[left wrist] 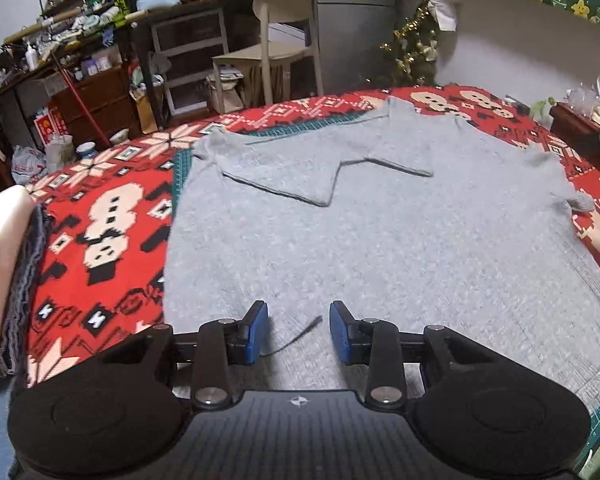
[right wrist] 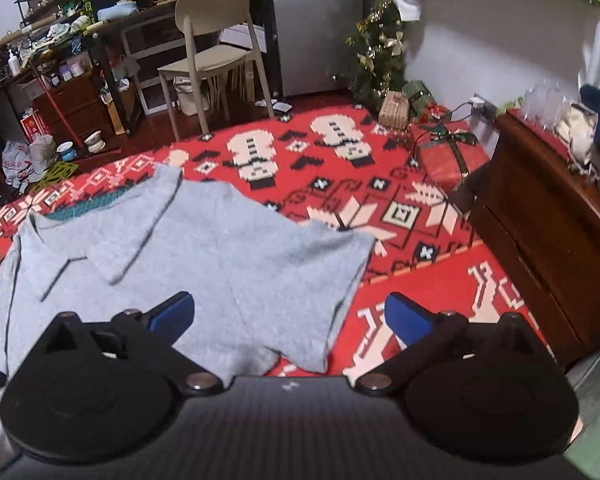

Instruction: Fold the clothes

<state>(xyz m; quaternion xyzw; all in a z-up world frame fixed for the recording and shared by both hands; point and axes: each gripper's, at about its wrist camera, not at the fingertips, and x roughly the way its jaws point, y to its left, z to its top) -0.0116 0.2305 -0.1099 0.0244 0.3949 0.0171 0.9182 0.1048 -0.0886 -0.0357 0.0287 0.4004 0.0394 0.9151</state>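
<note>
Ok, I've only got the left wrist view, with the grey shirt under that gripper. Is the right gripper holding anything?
Observer: No. The right gripper is wide open, with nothing between its pads.
Operator: Where is it over the shirt?
Observer: Above one short sleeve of the grey shirt; that sleeve lies spread flat on the red blanket.
Operator: Anything near that side?
Observer: A red gift box with a green ribbon sits beside a dark wooden cabinet.
</note>
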